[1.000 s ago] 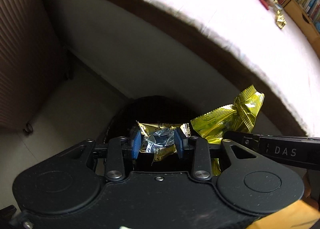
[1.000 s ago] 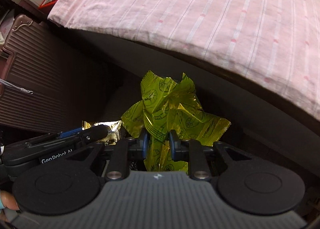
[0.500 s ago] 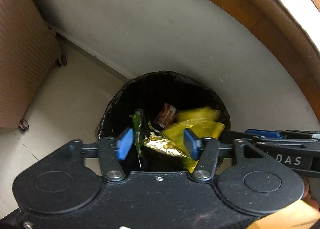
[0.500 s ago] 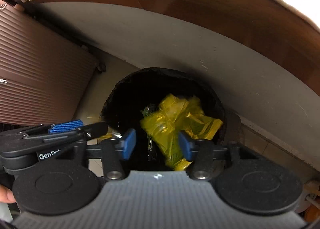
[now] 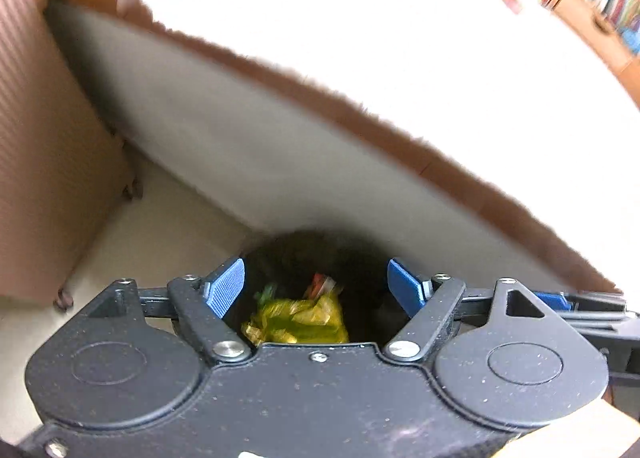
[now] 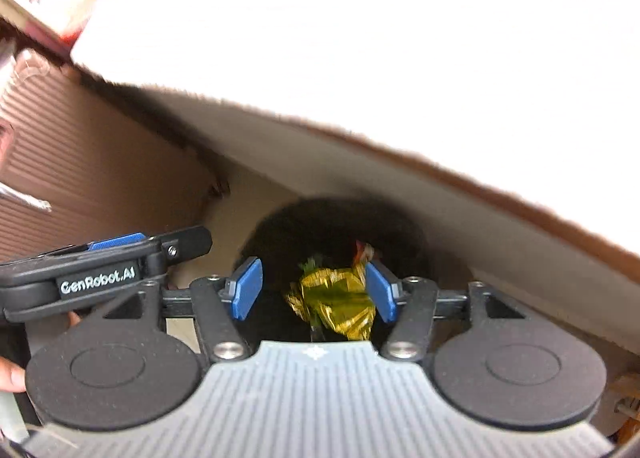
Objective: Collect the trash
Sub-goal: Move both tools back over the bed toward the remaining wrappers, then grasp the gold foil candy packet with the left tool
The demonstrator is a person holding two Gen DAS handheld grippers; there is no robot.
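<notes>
With both grippers' fingers just spread wide and nothing between them, the left gripper (image 5: pixel 316 284) and right gripper (image 6: pixel 314 288) hover over the bin (image 6: pixel 332 225); yellow wrappers (image 5: pixel 298 322) lie below. Swinging away blind risks clipping each other or the bed (image 5: pixel 360 37) edge beyond.

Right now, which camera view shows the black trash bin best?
The right wrist view: most of the dark trash bin opening shows, with wrappers inside. In the left wrist view, the gripper body covers much of the trash bin.
</notes>
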